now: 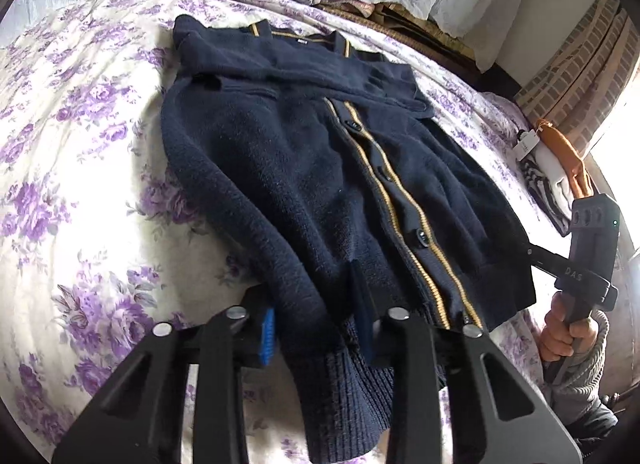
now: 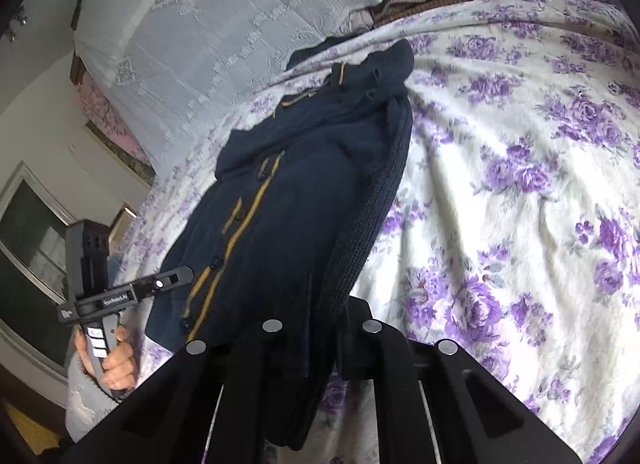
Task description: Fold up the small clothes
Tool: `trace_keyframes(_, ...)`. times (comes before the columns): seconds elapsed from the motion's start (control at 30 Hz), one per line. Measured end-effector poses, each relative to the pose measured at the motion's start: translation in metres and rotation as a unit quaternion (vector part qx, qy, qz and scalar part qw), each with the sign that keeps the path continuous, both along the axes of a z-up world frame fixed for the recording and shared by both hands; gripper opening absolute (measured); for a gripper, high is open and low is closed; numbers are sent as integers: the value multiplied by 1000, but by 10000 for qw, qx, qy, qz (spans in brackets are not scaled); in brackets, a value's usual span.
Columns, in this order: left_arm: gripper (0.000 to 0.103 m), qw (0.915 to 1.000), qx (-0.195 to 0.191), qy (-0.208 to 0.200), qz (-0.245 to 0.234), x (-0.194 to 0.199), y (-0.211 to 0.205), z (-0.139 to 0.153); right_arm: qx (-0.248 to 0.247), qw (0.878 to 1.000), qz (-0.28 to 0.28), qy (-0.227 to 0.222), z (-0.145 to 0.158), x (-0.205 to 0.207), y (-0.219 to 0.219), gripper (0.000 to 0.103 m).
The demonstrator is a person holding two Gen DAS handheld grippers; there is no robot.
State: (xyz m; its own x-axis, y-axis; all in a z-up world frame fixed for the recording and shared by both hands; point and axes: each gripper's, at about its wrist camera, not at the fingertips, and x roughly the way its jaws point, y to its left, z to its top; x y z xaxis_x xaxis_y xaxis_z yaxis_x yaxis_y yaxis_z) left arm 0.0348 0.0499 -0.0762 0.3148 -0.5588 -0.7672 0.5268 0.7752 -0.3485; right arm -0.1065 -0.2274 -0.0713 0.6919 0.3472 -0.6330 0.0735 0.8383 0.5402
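A small navy knit cardigan [image 1: 304, 168] with tan placket stripes and dark buttons lies face up on a floral bed. One sleeve is folded across its chest. My left gripper [image 1: 316, 324] straddles the other sleeve's ribbed cuff [image 1: 344, 392] at the near hem, fingers apart with the blue pad [image 1: 267, 338] showing. In the right wrist view the cardigan [image 2: 296, 200] runs away from me, and my right gripper [image 2: 324, 340] is closed on its near edge fold. The left gripper [image 2: 120, 296] shows at the left there.
The bedspread [image 1: 80, 184] is white with purple roses and spreads wide on both sides. A lace cover [image 2: 200, 24] drapes over bedding at the head. Folded striped and orange clothes [image 1: 552, 176] lie at the right bed edge. A window [image 2: 32, 240] is at far left.
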Motion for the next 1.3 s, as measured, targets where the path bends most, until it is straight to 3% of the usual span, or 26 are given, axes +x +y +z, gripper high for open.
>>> trace_keyframes(0.2,43,9994,53,354,-36,1,-1,-11,28,9998,30,186,-6,2,-1,9)
trace_keyframes(0.27,59,9992,-9,389,-127,-2,-2,-12,49,9995,42,298,-9,3,-1,9)
trace_keyframes(0.33,65,9988,-45,420,-231,-10,-1,-12,151,9992,31,360,-13,3,-2,10)
trace_keyframes(0.43,65,9988,-146,419,-206,-21,13,-11,344,9986,3,407,-16,0,-6,10)
trace_keyframes(0.5,61,9977,-377,553,-61,-19,28,-11,335,9986,3,413,-16,0,-6,10)
trace_keyframes(0.57,39,9961,-483,726,93,-13,37,-16,325,9986,1,418,-16,0,-5,10)
trace_keyframes(0.6,35,9950,-517,840,181,-10,40,-19,340,9985,3,421,-17,-1,-6,10)
trace_keyframes(0.67,34,9936,-601,935,202,-8,42,-21,368,9984,-6,439,-17,-2,-7,11)
trace_keyframes(0.77,40,9961,-420,768,50,-12,29,-18,314,9984,1,471,-17,-2,-5,11)
trace_keyframes(0.9,39,9984,-201,531,1,-15,20,-15,222,9988,6,444,-16,-2,-1,11)
trace_keyframes(0.97,23,9984,-242,518,37,-14,23,-14,180,9991,0,383,-15,-3,0,9)
trace_keyframes(1.03,18,9983,-328,478,79,-13,27,-11,124,9997,-24,218,-8,-6,1,9)
trace_keyframes(1.17,16,9979,-610,124,165,-15,35,8,305,9995,-48,-43,2,-11,-6,9)
trace_keyframes(1.3,16,9977,-646,-44,175,-11,34,19,359,9993,0,-44,6,-8,-5,9)
